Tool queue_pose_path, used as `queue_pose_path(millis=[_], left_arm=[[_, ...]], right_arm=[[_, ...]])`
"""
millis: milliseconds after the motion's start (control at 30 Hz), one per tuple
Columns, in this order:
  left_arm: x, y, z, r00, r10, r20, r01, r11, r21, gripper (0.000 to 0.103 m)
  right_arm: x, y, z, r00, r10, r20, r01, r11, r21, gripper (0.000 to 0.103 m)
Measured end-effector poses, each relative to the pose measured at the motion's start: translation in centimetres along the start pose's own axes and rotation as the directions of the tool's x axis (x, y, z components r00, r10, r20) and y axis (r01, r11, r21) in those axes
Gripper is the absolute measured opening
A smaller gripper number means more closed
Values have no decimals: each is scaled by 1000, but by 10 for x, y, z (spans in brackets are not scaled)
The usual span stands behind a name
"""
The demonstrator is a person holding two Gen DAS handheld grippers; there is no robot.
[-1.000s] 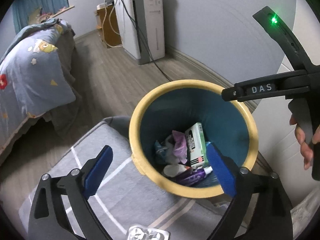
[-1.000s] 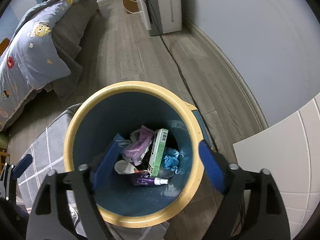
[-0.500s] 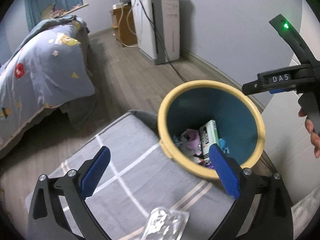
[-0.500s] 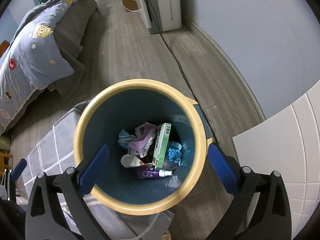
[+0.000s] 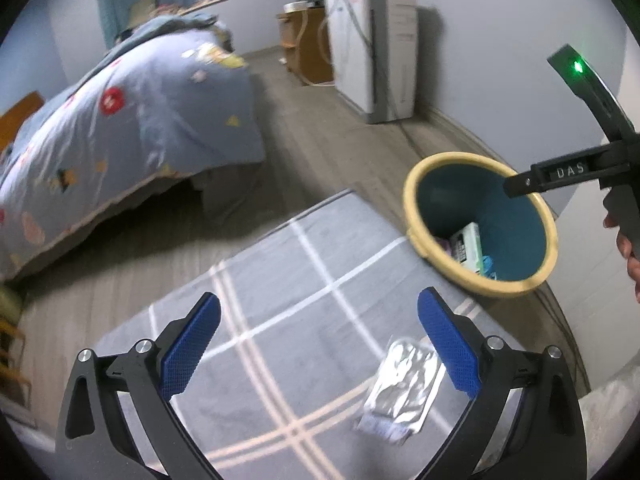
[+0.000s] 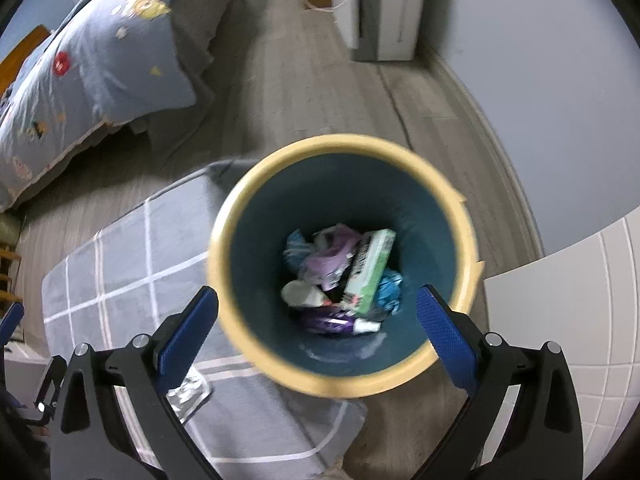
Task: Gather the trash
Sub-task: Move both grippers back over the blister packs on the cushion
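Silver foil wrapper (image 5: 404,386) is lying flat on the grey checked rug (image 5: 280,280), near the edge closest to the yellow-rimmed bin (image 6: 344,264). Left gripper (image 5: 320,340) is wide open with nothing in it, right gripper (image 6: 316,328) too, above the bin. My worry: thin foil on soft pile, so the pads could skid over it or pinch rug instead.

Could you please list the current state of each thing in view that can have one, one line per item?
left gripper: open, holding nothing, above the rug.
right gripper: open, holding nothing, above the bin.
trash bin: upright, uncovered, partly filled with trash.
green box: inside the bin, leaning on end.
silver wrapper: flat on the rug, not yet picked up.
grey checked rug: spread flat on the floor.
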State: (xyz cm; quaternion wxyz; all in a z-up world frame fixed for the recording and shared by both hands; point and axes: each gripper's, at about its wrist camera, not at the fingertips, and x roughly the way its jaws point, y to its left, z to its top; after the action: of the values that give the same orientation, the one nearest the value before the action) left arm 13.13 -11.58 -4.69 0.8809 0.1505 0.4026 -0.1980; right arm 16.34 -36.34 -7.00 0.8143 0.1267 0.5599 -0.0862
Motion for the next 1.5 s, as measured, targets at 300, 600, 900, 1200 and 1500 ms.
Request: queue_pose_path(millis=[300, 600, 900, 1200, 1500], left_arm=[[-24, 25, -37, 994, 103, -43, -105, 993, -51, 98], [-53, 45, -61, 989, 145, -28, -147, 985, -87, 98], [-73, 87, -71, 985, 172, -5, -169, 966, -197, 98], [-70, 118, -73, 985, 169, -18, -167, 946, -276, 98], [-64, 135, -79, 987, 154, -41, -160, 945, -284, 98]], right_arm=[[1, 59, -18, 996, 64, -61, -68, 995, -70, 97], [2, 116, -50, 995, 61, -78, -77, 972, -222, 97], [24, 161, -102, 992, 59, -114, -97, 927, -363, 97], [48, 202, -138, 988, 39, -148, -107, 865, -490, 86], [79, 222, -158, 974, -55, -219, -86, 806, -586, 42]])
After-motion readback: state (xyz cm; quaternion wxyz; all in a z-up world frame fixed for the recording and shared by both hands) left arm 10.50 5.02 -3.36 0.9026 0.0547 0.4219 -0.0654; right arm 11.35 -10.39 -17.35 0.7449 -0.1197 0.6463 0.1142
